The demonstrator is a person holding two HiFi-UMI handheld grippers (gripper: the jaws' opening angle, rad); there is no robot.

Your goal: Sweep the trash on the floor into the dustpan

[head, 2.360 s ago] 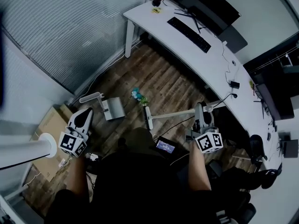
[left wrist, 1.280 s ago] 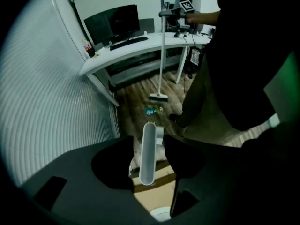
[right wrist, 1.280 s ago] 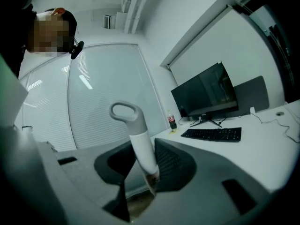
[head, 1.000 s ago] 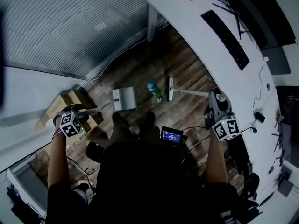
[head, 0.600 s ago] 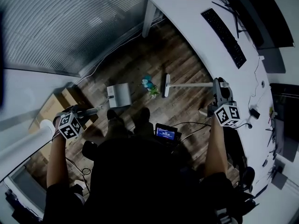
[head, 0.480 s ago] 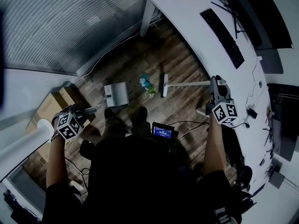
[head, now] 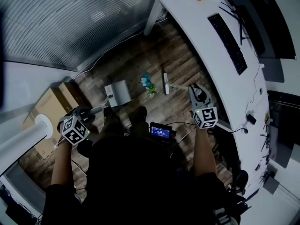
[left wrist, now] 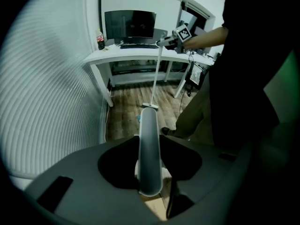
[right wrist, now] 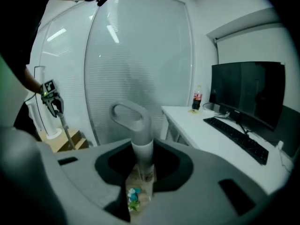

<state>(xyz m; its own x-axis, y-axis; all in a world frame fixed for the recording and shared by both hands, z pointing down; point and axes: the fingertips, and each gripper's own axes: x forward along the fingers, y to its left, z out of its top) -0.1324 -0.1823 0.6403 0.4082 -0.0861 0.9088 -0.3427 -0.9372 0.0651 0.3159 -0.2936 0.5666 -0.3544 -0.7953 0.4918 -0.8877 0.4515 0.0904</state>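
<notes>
My right claw [head: 195,91] gripped the broom [head: 179,86] handle, left claw [head: 89,111], jaws just drawn in, gripped the dustpan [head: 118,93] handle; trash [head: 147,84] lay on the floor [head: 140,60] between broom head and dustpan, head's long axis square to the line toward the dustpan.

Wood-grain planks for the floor [head: 140,55], brown and matt with a faint sheen; smooth white top on the desk [head: 187,18] at the right, matt black plastic on the keyboard [head: 228,43], glossy black on the monitor [right wrist: 248,90]. Pale smooth plastic for the dustpan [head: 118,93], a satin gleam along the tubular dustpan handle [left wrist: 149,149] and the broom handle [right wrist: 142,151]; crumpled-looking trash [head: 147,83], material unclear. Plain matt brown cardboard for the box [head: 47,107] at the left, fine ribbing across the wall panel [head: 70,22] beyond, matt grey plastic on the shells of left gripper [head: 88,111] and right gripper [head: 195,92].
</notes>
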